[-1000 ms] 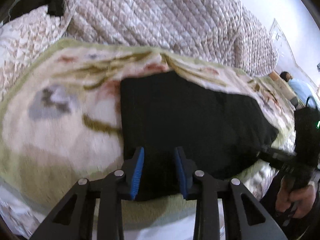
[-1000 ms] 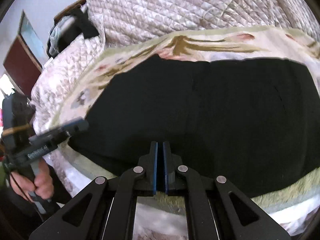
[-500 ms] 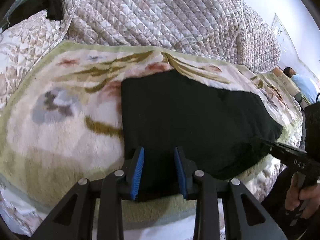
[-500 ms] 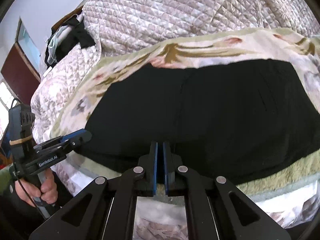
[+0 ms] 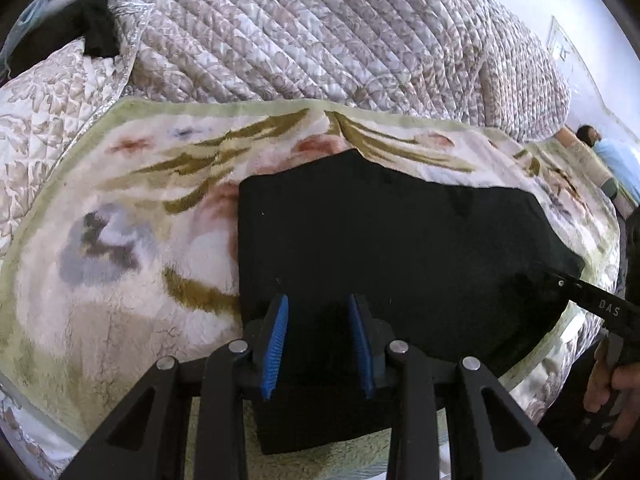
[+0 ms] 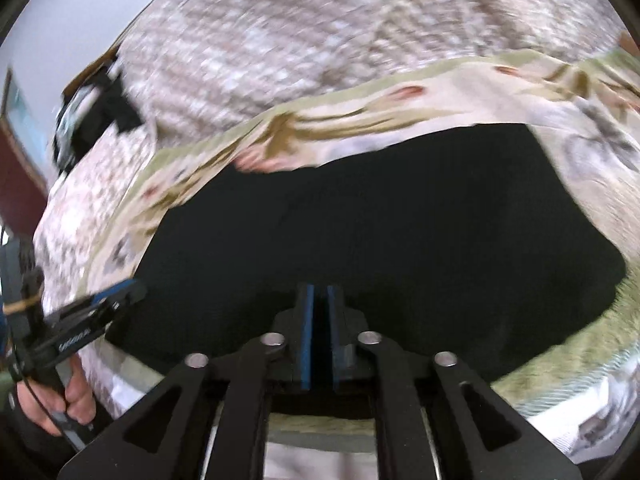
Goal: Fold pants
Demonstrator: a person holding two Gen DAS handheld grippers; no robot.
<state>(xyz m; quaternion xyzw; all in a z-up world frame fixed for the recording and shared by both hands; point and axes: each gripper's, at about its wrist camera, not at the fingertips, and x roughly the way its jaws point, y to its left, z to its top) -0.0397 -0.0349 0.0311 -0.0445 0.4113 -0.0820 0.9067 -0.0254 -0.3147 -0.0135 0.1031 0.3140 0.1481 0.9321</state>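
The black pants point(image 5: 392, 248) lie flat on the fuzzy flowered blanket point(image 5: 120, 240), by its near edge, already folded into a short, wide shape. My left gripper point(image 5: 318, 340) hangs over their left end, jaws partly open, holding nothing. My right gripper point(image 6: 319, 336) is over the pants' near edge; its jaws are opening, a thin gap so far, and I see no cloth pinched between them. I think one fold is done. Next I should grab one end and lay it over. The pants look soft and floppy. A puffy quilt point(image 5: 320, 32) lies behind.
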